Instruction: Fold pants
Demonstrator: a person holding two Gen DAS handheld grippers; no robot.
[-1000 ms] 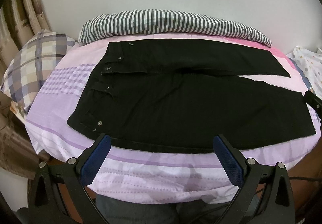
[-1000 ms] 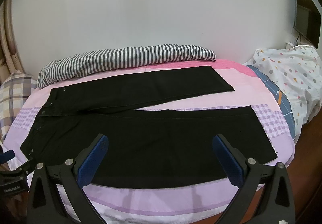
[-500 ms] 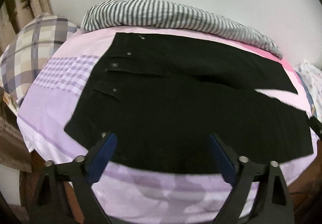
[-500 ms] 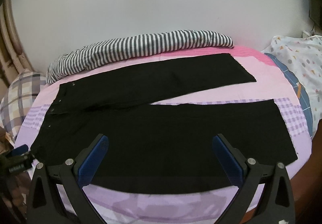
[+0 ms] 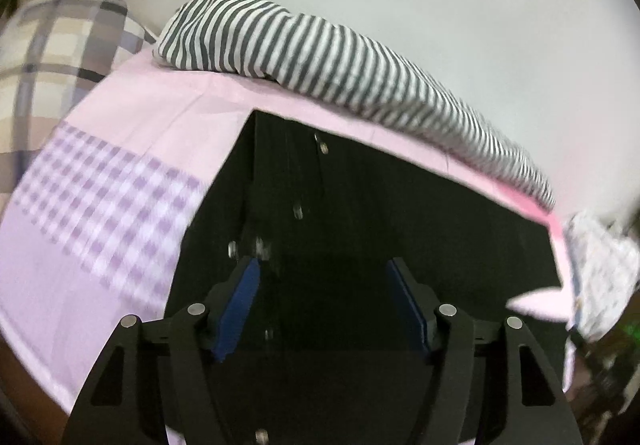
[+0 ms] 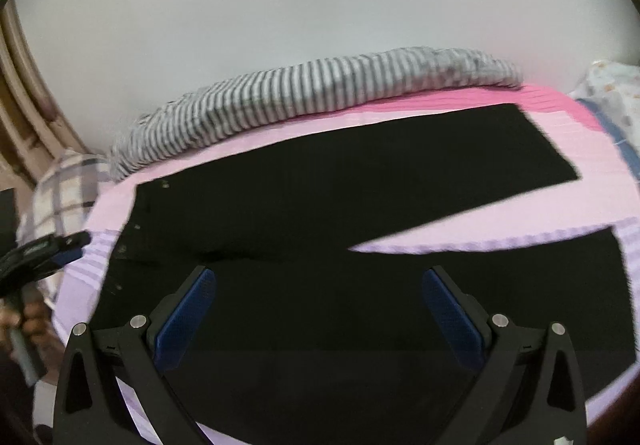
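A: Starting big: bed sheet, pink and purple check, against a white wall. Striped bedding bunched along the far edge, plaid pillow at the left end.

B: Pants?

A: Black pants laid flat on the sheet, legs spread in a V, waistband to the left, hems to the right. Not folded yet.

B: Handling?

A: Judging by the rivets and the flat lie, denim-like: soft but with some body, moderate weight, not slippery, nothing fragile. I'd pinch the near leg at its outer edge, one tool near the waist and one near the hem, and carry it over the far leg.

B: Tools?

A: Left gripper released, pads apart, low over the waist area; contact unclear. Right gripper also spread wide, holding nothing, over the near leg.

B: View differences?

A: Left wrist shows the waistband rivets close up but loses most of the legs. Right wrist shows both legs, the gap between them and the hems, plus the left tool at the left edge. Both are motion-blurred.
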